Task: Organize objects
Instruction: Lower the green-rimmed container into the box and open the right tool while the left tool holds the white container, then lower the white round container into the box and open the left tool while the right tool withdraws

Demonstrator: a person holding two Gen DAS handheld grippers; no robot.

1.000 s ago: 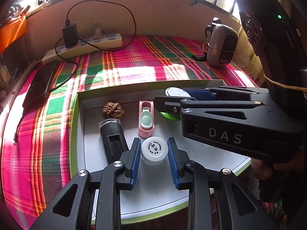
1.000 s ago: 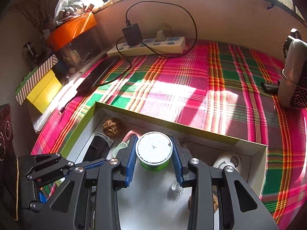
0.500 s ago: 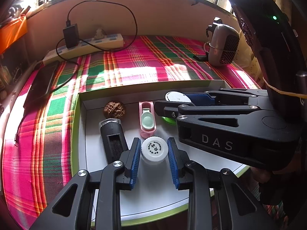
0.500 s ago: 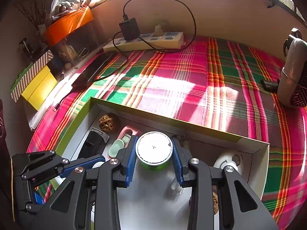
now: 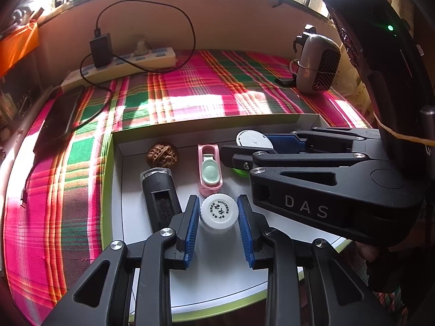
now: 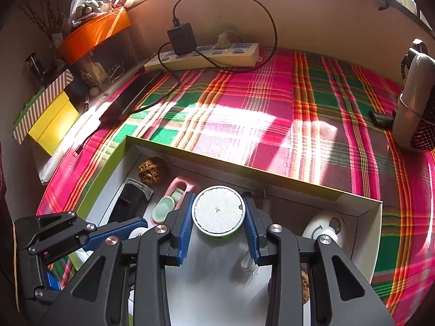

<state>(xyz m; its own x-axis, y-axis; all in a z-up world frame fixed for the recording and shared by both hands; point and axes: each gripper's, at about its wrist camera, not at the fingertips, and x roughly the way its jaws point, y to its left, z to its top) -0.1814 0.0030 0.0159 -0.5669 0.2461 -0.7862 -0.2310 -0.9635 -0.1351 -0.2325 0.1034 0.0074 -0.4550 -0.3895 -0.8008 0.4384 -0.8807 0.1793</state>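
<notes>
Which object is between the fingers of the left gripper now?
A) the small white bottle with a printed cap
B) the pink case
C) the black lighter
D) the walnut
A: in the left wrist view the small white bottle sits between the left gripper's blue fingers, inside the tray.

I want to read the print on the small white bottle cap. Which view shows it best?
The left wrist view: the white bottle cap sits between the left gripper pads, its printed top facing the camera. In the right wrist view only a white sliver shows.

A home: a plaid cloth (image 6: 272, 114) covers the table, with a power strip (image 6: 206, 54), heater (image 5: 318, 68) and gift boxes (image 6: 46, 114).
</notes>
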